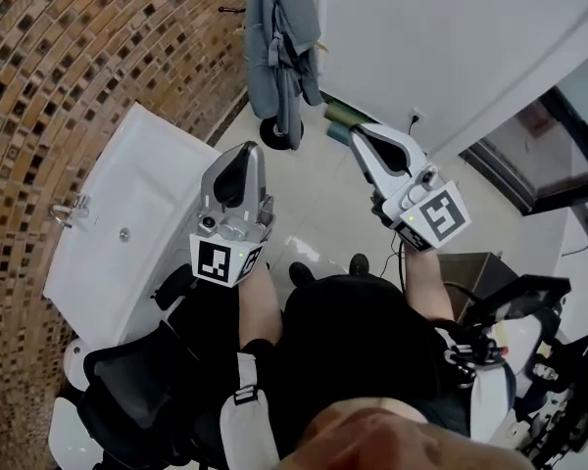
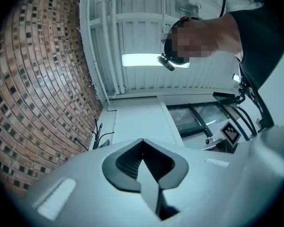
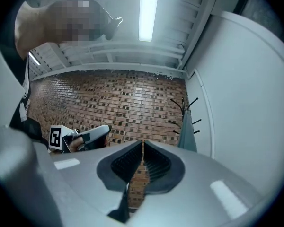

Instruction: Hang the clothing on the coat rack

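A grey garment [image 1: 279,47] hangs on the black coat rack [image 1: 231,10] at the top of the head view, by the corner of the brick wall. My left gripper [image 1: 243,155] is held up below it, shut and empty. My right gripper [image 1: 359,131] is raised to the right of the garment, also shut with nothing in it. In the right gripper view the shut jaws [image 3: 142,144] point toward the brick wall, with the rack and the garment [image 3: 187,126] to the right. The left gripper view shows shut jaws [image 2: 142,141] and some rack hooks [image 2: 98,134].
A white counter [image 1: 147,233] with a small tap [image 1: 69,210] runs along the brick wall [image 1: 59,67] at left. The rack's dark base [image 1: 279,132] stands on the pale floor. A white wall [image 1: 451,37] is at right, with black equipment [image 1: 529,331] lower right.
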{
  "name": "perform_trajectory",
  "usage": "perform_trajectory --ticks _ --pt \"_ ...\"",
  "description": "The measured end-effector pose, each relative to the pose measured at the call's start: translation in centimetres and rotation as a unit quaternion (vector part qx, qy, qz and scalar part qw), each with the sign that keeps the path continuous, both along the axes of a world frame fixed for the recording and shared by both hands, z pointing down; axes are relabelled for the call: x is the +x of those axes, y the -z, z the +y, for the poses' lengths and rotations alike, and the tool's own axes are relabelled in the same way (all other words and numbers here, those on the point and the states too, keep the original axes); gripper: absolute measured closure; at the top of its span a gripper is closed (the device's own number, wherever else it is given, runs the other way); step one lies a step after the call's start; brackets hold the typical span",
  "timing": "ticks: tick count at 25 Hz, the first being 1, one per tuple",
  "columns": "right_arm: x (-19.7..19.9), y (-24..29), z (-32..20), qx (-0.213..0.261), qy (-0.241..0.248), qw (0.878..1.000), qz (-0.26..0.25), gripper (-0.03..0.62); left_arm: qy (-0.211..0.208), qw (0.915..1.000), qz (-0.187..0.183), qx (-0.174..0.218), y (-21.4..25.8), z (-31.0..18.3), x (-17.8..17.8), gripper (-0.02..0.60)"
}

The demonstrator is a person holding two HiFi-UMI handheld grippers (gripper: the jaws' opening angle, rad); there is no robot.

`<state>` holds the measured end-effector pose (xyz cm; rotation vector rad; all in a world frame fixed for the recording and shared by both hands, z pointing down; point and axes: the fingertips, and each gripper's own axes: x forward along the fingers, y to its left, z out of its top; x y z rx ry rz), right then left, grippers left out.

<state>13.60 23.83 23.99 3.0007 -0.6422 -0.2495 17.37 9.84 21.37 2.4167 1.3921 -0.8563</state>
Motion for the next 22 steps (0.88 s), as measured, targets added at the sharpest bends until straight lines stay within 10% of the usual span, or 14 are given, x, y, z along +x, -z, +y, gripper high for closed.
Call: perform_trajectory --ticks 9,22 --pt "-4.6 0.7 10.4 0.048 -0.026 0.998 0.034 0.594 -0.009 0.999 0.025 0.035 2.1 9.7 -5.5 0.578" --pt "-6.2 2.0 12.4 0.086 0.04 0.992 0.084 0.594 0.041 0.9926 0.051 0.102 3.6 14.0 -9.0 0.578"
